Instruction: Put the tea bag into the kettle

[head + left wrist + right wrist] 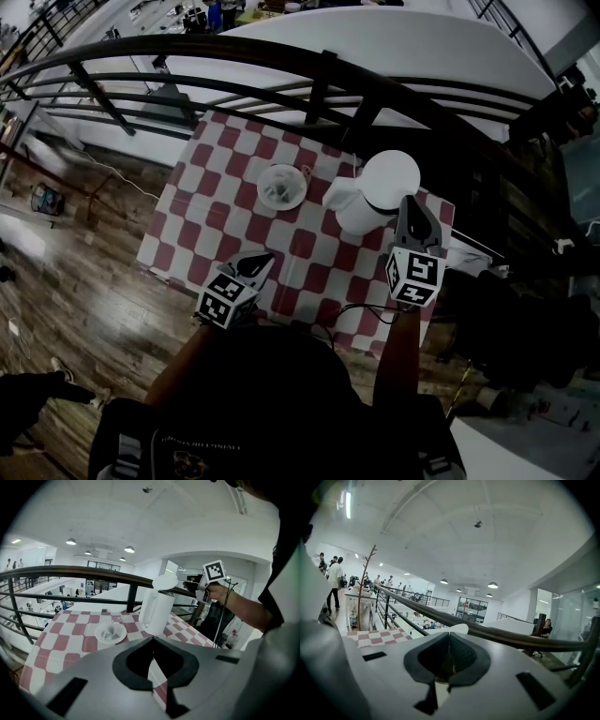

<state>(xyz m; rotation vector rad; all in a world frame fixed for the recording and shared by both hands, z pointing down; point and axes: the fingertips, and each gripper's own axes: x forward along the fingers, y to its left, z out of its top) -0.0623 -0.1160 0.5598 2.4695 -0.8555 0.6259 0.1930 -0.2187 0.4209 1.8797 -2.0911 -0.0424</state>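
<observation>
- Red-and-white checked cloth point(202, 202) covers a small table set against a dark metal railing point(234, 56); beyond the railing is a drop to a lower floor, and wooden floor point(84, 272) lies to the left of the table.
- The tea bag point(278, 190) lies in a small white plate point(298, 197) near the middle of the cloth, towards the far side. It is well apart from both grippers.
- The white kettle point(361, 211) stands just right of the plate, not touching it.
- In the left gripper view the kettle's lid point(165, 581) is raised off the body, and the dark rim of the opening shows beneath it.
- The left gripper point(262, 260) hovers over the near part of the cloth and points towards the plate. Its jaws are clenched together with nothing between them, and only checked cloth shows past the pads.
- The right gripper point(408, 202) is held at the kettle's top on its right side, roughly level.
- The right gripper's jaws are pressed tight together. The white edge of the lid sits right at their tips in the right gripper view, but whether they pinch it I cannot tell.
- A marker cube sits behind each gripper, and the person's forearms reach in from the near edge.
</observation>
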